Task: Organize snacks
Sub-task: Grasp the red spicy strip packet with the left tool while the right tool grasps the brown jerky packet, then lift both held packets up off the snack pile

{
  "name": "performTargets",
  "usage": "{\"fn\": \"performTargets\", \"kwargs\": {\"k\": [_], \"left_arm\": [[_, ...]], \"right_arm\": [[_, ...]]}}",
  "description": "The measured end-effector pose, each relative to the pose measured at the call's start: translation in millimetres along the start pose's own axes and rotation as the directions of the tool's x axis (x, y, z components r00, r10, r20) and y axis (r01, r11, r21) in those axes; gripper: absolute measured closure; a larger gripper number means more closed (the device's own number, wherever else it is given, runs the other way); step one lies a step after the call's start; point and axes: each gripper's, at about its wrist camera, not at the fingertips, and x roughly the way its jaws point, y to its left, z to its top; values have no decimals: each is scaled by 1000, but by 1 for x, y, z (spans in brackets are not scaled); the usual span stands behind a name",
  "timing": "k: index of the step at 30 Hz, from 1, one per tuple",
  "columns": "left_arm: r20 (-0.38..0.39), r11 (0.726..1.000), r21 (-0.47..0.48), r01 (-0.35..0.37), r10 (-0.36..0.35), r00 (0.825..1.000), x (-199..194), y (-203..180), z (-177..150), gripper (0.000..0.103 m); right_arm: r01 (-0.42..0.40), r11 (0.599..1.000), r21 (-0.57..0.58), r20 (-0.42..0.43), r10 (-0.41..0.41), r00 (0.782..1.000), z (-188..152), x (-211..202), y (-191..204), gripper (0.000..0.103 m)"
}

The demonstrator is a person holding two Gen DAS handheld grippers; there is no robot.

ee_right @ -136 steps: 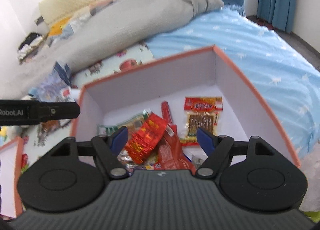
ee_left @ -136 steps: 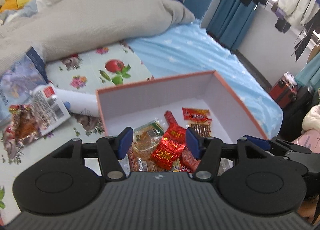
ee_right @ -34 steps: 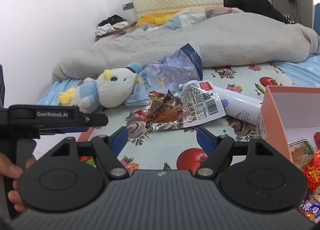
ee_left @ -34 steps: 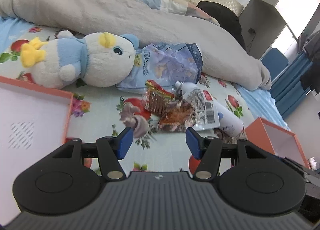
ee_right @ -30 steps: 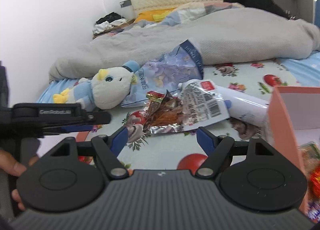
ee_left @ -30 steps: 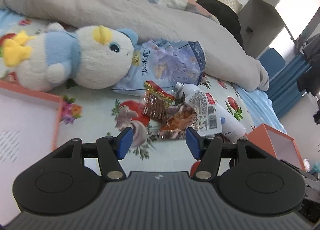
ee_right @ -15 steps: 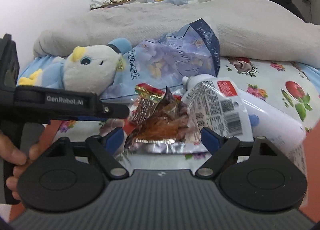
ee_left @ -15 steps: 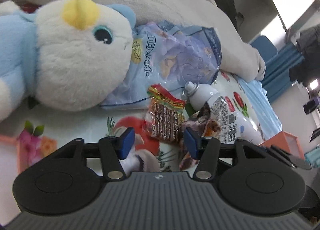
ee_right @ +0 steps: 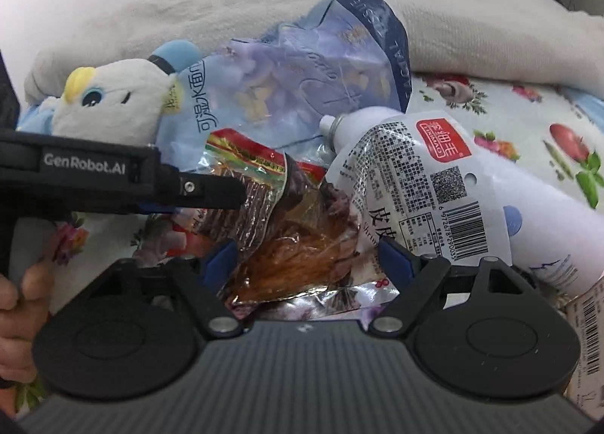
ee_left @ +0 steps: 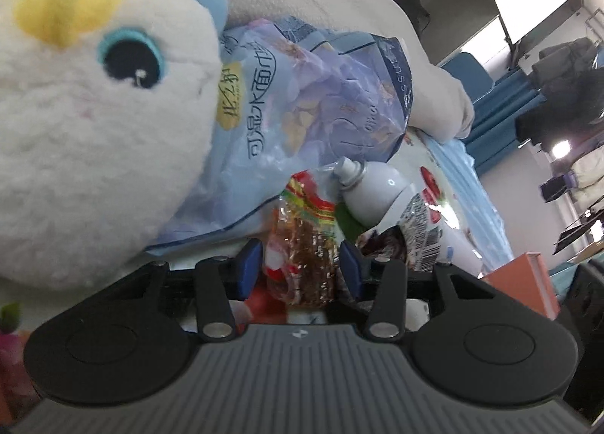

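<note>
A clear snack packet with a red and green top [ee_left: 302, 245] lies on the floral sheet, and my left gripper [ee_left: 300, 270] is open with its blue pads on either side of it. The same packet shows in the right wrist view [ee_right: 245, 185], partly under the left gripper's finger. My right gripper [ee_right: 307, 258] is open around a crumpled brown foil snack packet [ee_right: 302, 245]. A white snack pouch with a barcode [ee_right: 422, 188] lies just right of it. The orange box [ee_left: 524, 279] is at the far right.
A white and blue plush toy [ee_left: 87, 102] lies close on the left. A pale blue tissue pack [ee_right: 302, 68] rests behind the snacks. A white spray bottle [ee_left: 373, 188] lies under the pouch. A grey blanket [ee_right: 472, 19] runs along the back.
Both grippers have moved from the orange box to the snack pile and closed in on it. The left gripper's pads have narrowed a little around the clear packet.
</note>
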Motion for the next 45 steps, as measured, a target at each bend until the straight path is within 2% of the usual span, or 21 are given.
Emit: {"fn": "performTargets", "kwargs": {"k": [4, 9, 11, 20, 30, 45], "left_arm": [[-10, 999, -40, 25, -26, 1000, 6, 2, 1, 58], [-22, 999, -46, -1, 0, 1000, 9, -2, -2, 78], [-19, 998, -56, -11, 10, 1000, 7, -3, -3, 79], [23, 998, -52, -42, 44, 999, -11, -20, -18, 93], [53, 993, -3, -115, 115, 992, -41, -46, -42, 95], [105, 984, 0, -179, 178, 978, -106, -91, -100, 96]], "right_arm": [[-11, 1000, -2, -10, 11, 1000, 0, 1, -2, 24], [-20, 1000, -5, -19, 20, 1000, 2, 1, -2, 27], [-16, 1000, -7, -21, 16, 1000, 3, 0, -1, 34], [-9, 1000, -11, -11, 9, 1000, -2, -18, 5, 42], [-4, 1000, -8, 11, 4, 1000, -22, -64, 7, 43], [-6, 1000, -9, 47, 6, 999, -50, -138, 8, 44]]}}
